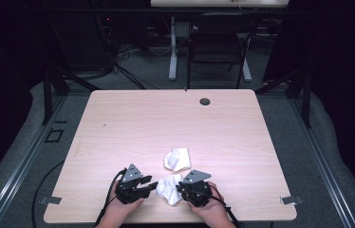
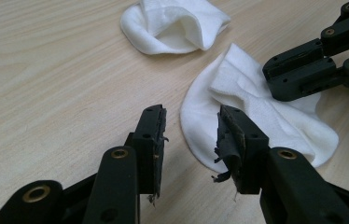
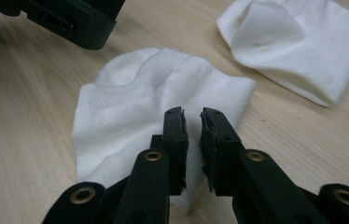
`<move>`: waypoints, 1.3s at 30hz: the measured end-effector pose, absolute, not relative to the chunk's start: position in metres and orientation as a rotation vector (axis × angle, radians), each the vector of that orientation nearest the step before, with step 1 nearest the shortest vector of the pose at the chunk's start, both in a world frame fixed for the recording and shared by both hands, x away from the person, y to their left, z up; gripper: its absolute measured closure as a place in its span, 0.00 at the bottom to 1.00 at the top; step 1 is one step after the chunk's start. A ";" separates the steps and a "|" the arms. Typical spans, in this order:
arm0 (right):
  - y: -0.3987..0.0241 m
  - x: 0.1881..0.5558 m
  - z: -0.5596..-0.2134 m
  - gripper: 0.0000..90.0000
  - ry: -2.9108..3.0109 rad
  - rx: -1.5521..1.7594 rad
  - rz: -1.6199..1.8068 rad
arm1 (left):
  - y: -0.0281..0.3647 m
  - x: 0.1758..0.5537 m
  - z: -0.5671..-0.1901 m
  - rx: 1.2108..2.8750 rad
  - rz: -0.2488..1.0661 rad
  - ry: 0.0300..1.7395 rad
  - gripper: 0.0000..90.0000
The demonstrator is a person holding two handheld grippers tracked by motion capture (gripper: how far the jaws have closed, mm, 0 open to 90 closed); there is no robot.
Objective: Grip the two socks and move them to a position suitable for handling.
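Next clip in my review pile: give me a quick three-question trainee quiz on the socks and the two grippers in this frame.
1. True or false: the near sock lies between the left gripper and the right gripper.
2. Multiple choice: how do the left gripper's jaws stand? A) parted, with nothing between them B) clamped on a sock C) closed on a cable
3. Fill in: the far sock lies on the ____, touched by neither gripper.

Key: 1 true; 2 A; 3 table
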State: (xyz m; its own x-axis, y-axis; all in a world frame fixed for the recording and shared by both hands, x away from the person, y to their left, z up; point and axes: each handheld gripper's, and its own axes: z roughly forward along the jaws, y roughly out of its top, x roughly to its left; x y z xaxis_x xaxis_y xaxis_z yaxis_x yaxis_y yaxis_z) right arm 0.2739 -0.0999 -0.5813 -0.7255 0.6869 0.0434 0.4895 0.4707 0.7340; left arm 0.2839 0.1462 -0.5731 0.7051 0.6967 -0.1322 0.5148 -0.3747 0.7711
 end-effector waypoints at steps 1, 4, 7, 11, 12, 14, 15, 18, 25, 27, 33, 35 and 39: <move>-0.100 0.274 -0.582 0.89 2.464 1.006 1.108 | 0.146 0.284 -0.573 2.059 0.264 0.925 0.68; -0.098 0.273 -0.582 0.89 2.472 0.997 1.115 | 0.145 0.283 -0.573 2.065 0.269 0.914 0.69; -0.097 0.272 -0.581 0.89 2.483 0.979 1.107 | 0.145 0.282 -0.573 2.067 0.268 0.913 0.70; -0.096 0.270 -0.581 0.89 2.490 0.973 1.111 | 0.144 0.281 -0.574 2.079 0.273 0.908 0.72; -0.096 0.270 -0.581 0.89 2.490 0.973 1.110 | 0.143 0.281 -0.574 2.079 0.274 0.910 0.72; -0.096 0.270 -0.580 0.87 2.495 0.980 1.105 | 0.143 0.280 -0.574 2.089 0.282 0.905 0.73; -0.096 0.270 -0.579 0.86 2.498 0.981 1.104 | 0.143 0.280 -0.574 2.089 0.280 0.906 0.73; -0.094 0.267 -0.575 0.85 2.486 0.993 1.134 | 0.143 0.280 -0.574 2.087 0.280 0.906 0.75; -0.081 0.254 -0.559 0.80 2.484 0.943 1.226 | 0.142 0.280 -0.575 2.097 0.280 0.914 0.83; -0.076 0.251 -0.557 0.78 2.501 0.921 1.226 | 0.142 0.279 -0.575 2.103 0.274 0.914 0.86; -0.068 0.248 -0.562 0.71 2.515 0.875 1.206 | 0.140 0.280 -0.577 2.111 0.266 0.909 0.95; -0.067 0.249 -0.562 0.66 2.514 0.870 1.203 | 0.139 0.280 -0.577 2.118 0.265 0.906 0.97; -0.064 0.248 -0.565 0.62 2.516 0.862 1.215 | 0.138 0.280 -0.579 2.126 0.267 0.905 0.98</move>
